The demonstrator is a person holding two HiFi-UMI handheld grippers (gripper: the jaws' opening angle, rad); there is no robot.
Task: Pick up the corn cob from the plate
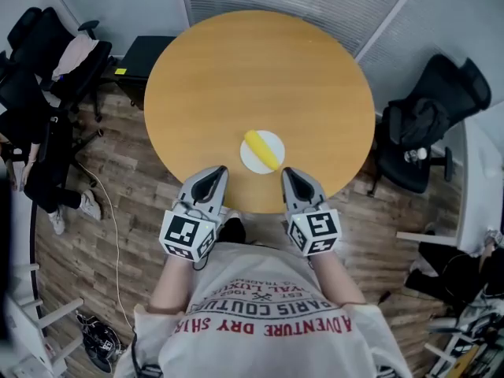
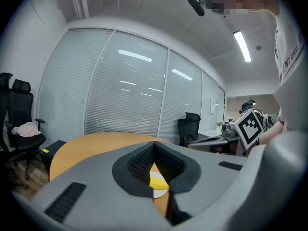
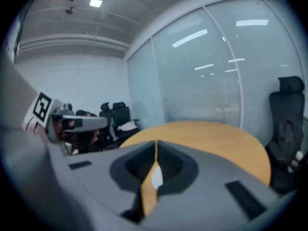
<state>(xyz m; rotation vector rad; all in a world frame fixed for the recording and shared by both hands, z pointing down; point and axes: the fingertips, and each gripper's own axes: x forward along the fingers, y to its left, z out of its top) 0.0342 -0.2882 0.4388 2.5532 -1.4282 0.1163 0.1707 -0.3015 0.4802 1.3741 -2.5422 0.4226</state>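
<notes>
A yellow corn cob [image 1: 261, 148] lies on a small white plate [image 1: 250, 161] near the front edge of the round wooden table [image 1: 260, 69]. My left gripper [image 1: 211, 181] hovers at the table's rim just left of the plate, shut and holding nothing. My right gripper [image 1: 295, 181] hovers just right of the plate, also shut and holding nothing. In the left gripper view the corn cob [image 2: 158, 181] and plate [image 2: 158, 193] show through the gap behind the closed left gripper [image 2: 154, 144]. In the right gripper view only a sliver of the plate [image 3: 157, 177] shows behind the closed right gripper [image 3: 156, 142].
Black office chairs stand left [image 1: 47, 53] and right [image 1: 429, 124] of the table. A black box [image 1: 150, 57] sits at the back left. Shoes [image 1: 98, 341] and a cable lie on the wooden floor. Glass partition walls run behind the table.
</notes>
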